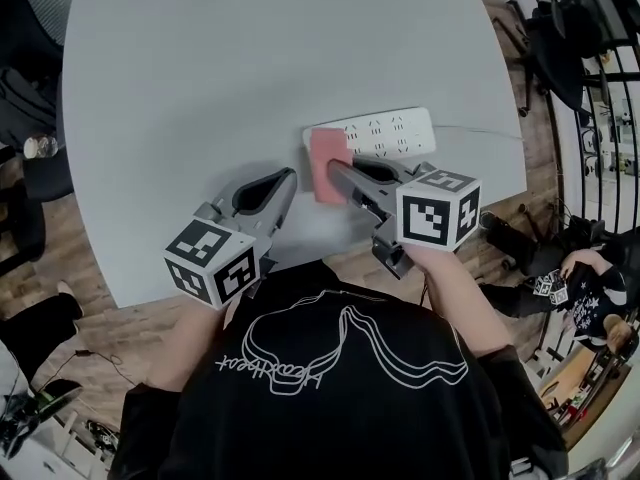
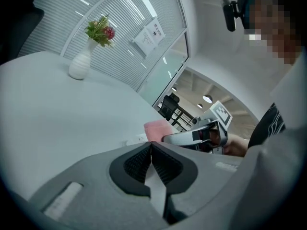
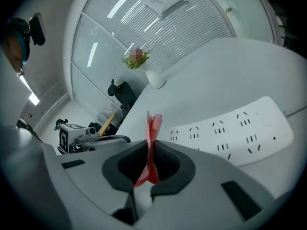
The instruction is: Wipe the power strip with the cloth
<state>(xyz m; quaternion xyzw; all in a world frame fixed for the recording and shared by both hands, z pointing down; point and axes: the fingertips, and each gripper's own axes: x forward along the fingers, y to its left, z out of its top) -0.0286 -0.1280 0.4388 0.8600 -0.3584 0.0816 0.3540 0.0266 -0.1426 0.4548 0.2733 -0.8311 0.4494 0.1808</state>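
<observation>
A white power strip (image 1: 378, 132) lies on the grey table near its front right edge; its sockets show in the right gripper view (image 3: 230, 133). My right gripper (image 1: 334, 172) is shut on a pink cloth (image 1: 328, 161), held on edge between the jaws (image 3: 152, 143), at the strip's left end. In the left gripper view the pink cloth (image 2: 157, 130) shows ahead. My left gripper (image 1: 285, 178) sits to the left of the cloth over bare table, jaws shut with nothing between them (image 2: 151, 150).
A white vase (image 2: 80, 63) with flowers stands at the table's far side. The table's curved front edge (image 1: 300, 258) runs just under both grippers. A cable (image 1: 480, 130) leaves the strip to the right. Office chairs and racks stand beyond the table.
</observation>
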